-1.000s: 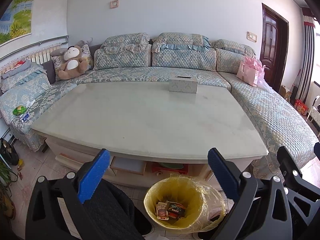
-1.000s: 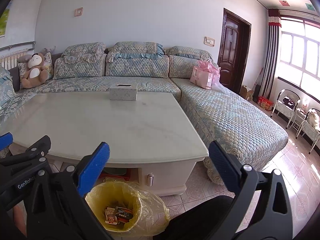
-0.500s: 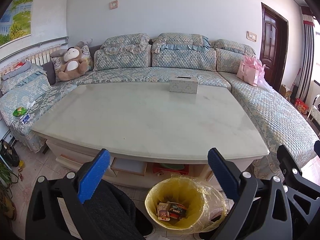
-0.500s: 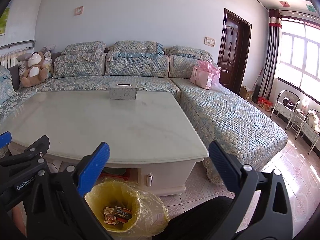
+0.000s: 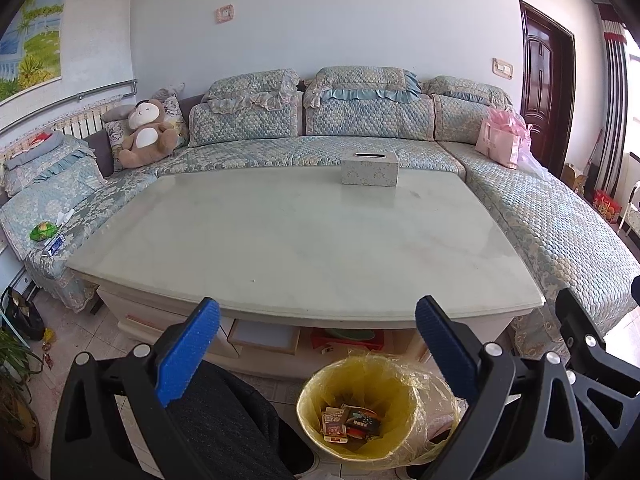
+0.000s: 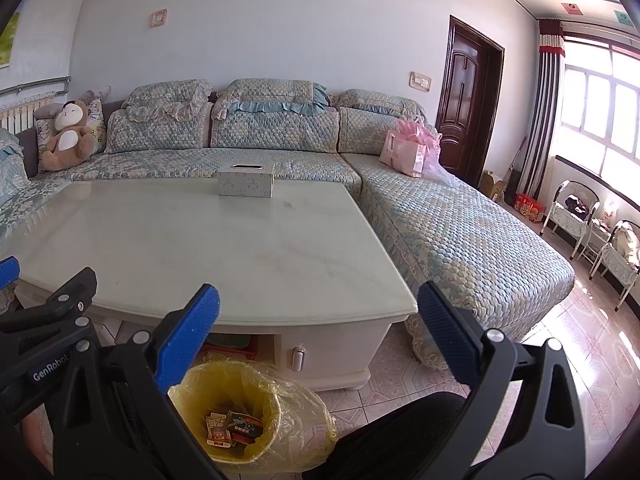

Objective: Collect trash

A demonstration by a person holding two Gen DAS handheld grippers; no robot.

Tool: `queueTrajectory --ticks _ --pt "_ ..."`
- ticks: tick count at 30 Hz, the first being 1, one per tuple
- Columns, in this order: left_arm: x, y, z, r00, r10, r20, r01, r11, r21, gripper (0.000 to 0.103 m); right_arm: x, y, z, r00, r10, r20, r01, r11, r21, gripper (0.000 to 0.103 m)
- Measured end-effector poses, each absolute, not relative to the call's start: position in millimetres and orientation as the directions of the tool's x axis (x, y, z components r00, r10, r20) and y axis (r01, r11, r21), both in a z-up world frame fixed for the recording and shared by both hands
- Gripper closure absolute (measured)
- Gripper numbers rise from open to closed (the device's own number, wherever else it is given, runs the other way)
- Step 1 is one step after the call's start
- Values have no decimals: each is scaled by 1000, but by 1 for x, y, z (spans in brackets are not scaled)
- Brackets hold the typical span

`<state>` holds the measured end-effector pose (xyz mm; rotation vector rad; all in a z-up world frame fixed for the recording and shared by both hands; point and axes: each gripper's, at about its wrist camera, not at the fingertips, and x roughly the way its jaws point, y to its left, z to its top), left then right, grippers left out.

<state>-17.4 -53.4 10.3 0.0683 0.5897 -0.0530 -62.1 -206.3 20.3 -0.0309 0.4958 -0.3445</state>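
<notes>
Pale marble coffee table (image 5: 304, 240) carries only a patterned tissue box (image 5: 369, 168); wrappers already lie in the yellow-lined round bin (image 5: 360, 412) below. Left gripper (image 5: 316, 344) and right gripper (image 6: 318, 340) hover spread apart and empty, collection seemingly nearly complete; next, seek remaining litter.

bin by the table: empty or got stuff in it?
Not empty. The yellow-lined trash bin stands upright with a few wrappers at the bottom, far from full. Both views agree.
</notes>
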Motion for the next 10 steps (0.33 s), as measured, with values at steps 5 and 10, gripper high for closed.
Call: queueTrajectory --ticks 5,10 --pt "-16 -52 10 821 -42 -569 74 997 33 7 -61 -208 20 823 -329 -463 314 943 -110 6" --pt "-15 -51 9 819 -45 -572 77 997 32 7 -60 -207 19 822 -332 -462 317 942 -113 6"
